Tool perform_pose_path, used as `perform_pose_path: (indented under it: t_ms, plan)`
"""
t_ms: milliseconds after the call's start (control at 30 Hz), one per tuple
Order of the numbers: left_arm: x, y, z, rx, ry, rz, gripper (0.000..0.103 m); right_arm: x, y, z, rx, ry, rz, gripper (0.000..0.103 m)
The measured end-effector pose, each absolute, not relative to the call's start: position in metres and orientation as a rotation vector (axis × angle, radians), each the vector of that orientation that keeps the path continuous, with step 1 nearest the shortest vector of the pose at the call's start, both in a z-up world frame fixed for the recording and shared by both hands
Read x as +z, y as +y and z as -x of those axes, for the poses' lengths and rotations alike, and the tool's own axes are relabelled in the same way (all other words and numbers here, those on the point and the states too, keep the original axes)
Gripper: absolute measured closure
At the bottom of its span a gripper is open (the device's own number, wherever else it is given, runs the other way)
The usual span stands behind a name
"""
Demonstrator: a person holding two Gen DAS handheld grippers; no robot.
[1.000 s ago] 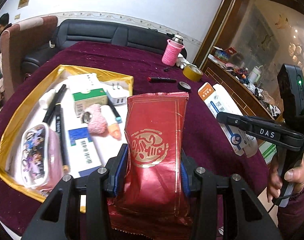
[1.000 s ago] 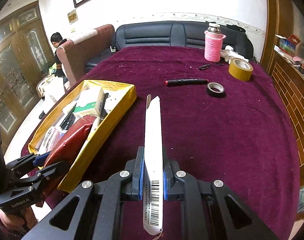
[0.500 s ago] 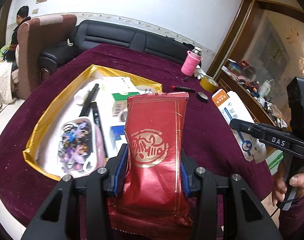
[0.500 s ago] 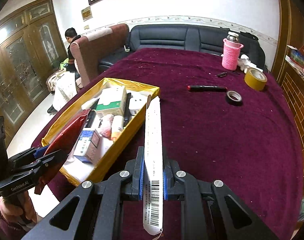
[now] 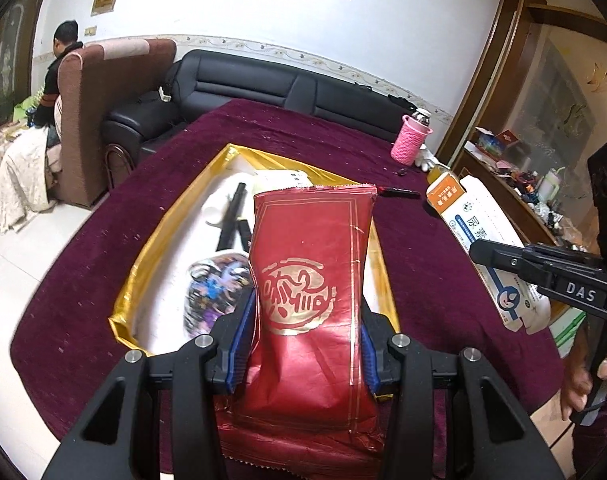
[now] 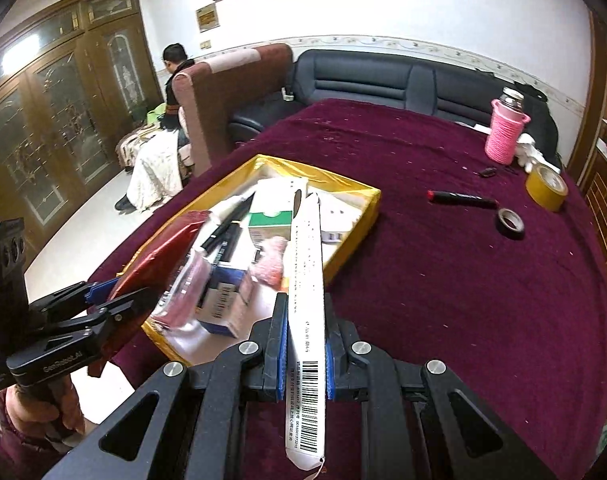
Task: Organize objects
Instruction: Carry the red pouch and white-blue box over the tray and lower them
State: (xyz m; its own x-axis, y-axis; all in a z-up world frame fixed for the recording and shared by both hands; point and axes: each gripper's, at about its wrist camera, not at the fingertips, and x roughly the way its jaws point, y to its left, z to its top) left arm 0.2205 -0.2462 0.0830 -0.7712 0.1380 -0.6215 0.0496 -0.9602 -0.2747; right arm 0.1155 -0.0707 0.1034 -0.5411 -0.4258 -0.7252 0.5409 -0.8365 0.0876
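Note:
My left gripper [image 5: 303, 344] is shut on a red foil packet [image 5: 309, 280] with a gold seal, held upright above the near end of the gold tray [image 5: 143, 256]. My right gripper [image 6: 301, 344] is shut on a flat white box [image 6: 307, 280] with an orange end, held edge-up over the tray's near right corner [image 6: 367, 196]. The white box also shows at the right of the left wrist view [image 5: 487, 240]. The tray holds pens, a green-and-white box, a blue-and-white box, a pink fluffy thing and a patterned pouch [image 5: 211, 288]. The left gripper and red packet show at the left of the right wrist view [image 6: 115, 304].
On the dark red tablecloth [image 6: 463, 280] lie a red-and-black pen [image 6: 459, 198], a black tape roll [image 6: 510, 223], a yellow tape roll [image 6: 546, 187] and a bottle in a pink sleeve [image 6: 505, 132]. A black sofa and a brown armchair stand behind the table.
Both grippers have risen and pulled back from the table with their loads; the tray and table now look farther away and lower.

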Motion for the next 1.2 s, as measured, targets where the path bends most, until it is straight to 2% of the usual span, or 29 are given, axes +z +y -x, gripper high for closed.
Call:
perform_pose_path:
  t_ms: [567, 800, 1200]
  plan:
    - [0.081, -0.282, -0.169, 2.967, -0.272, 1.103, 0.059, 0.09, -0.145, -0.091, -2.236, 0.202, -1.08, 0.088]
    - [0.074, -0.291, -0.135, 2.968, -0.2, 1.158, 0.059, 0.076, -0.16, -0.072, -2.194, 0.158, -1.117, 0.087]
    - [0.061, -0.302, -0.068, 2.884, -0.207, 1.289, 0.059, 0.056, -0.159, -0.033, -2.156, -0.002, -1.207, 0.087]
